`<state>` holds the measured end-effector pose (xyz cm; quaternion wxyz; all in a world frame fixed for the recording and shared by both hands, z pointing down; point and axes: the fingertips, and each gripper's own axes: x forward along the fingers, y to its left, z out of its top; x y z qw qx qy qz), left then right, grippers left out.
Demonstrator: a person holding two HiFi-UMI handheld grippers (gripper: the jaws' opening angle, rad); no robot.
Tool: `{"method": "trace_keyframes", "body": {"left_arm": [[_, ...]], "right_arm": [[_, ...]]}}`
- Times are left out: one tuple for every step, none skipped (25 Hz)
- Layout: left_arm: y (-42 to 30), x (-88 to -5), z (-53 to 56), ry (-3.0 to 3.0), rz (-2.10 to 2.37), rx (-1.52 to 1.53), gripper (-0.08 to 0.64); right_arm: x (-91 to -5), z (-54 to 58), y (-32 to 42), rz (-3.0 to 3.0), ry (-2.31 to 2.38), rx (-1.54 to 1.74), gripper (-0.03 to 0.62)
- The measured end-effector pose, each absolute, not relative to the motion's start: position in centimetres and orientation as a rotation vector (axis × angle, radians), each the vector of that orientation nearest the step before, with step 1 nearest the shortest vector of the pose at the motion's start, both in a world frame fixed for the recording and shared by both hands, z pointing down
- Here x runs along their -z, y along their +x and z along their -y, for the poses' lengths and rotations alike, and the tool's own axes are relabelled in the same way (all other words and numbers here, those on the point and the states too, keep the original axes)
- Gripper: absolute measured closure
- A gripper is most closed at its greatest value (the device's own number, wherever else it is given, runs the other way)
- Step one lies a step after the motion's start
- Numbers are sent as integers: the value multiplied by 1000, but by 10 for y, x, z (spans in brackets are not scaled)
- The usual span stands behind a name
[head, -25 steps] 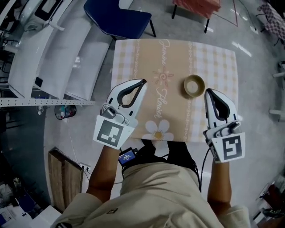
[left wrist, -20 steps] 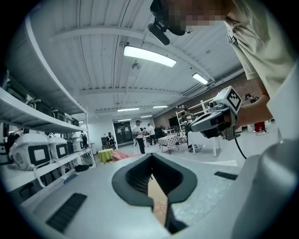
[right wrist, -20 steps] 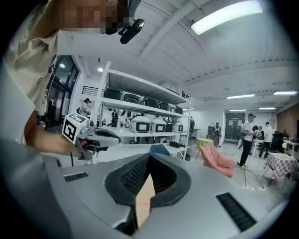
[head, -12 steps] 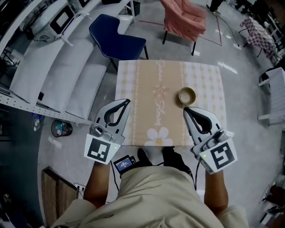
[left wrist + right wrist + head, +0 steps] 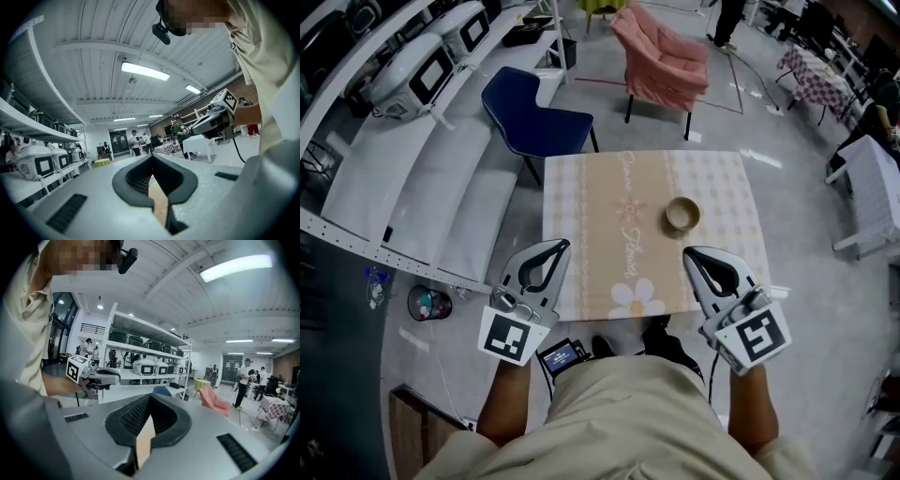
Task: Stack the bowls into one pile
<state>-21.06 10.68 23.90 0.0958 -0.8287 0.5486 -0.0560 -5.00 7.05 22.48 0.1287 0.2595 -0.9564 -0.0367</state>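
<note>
Bowls [image 5: 682, 214] stand right of centre on the table [image 5: 581, 192]. Left gripper [image 5: 557, 246] and right gripper [image 5: 690, 252], both clenched and empty, overlap its lower edge.

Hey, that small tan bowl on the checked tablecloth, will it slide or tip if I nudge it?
The bowl looks low and round, so it probably slides rather than tips. The tablecloth may bunch under it. It seems small, likely light.

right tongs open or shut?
Shut: the right tongs have their tips touching in the right gripper view, nothing held.
</note>
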Motion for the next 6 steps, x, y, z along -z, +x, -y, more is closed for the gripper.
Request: {"method": "trace_keyframes", "body": {"left_arm": [[-210, -238, -109, -2458, -1619, 166, 552], [-210, -237, -112, -2459, -1614, 166, 552], [-209, -236, -114, -2460, -1611, 166, 552], [-209, -236, -117, -2461, -1610, 165, 552], [-209, -235, -120, -2462, -1609, 165, 552], [-209, -234, -122, -2463, -1609, 164, 552]], "right_arm": [[-224, -72, -49, 2777, 762, 112, 589], [-223, -74, -48, 2778, 766, 114, 589], [-222, -76, -48, 2780, 768, 116, 589], [-220, -78, -48, 2780, 771, 119, 589], [-219, -80, -48, 2778, 774, 122, 589], [-218, -82, -48, 2776, 776, 126, 589]]}}
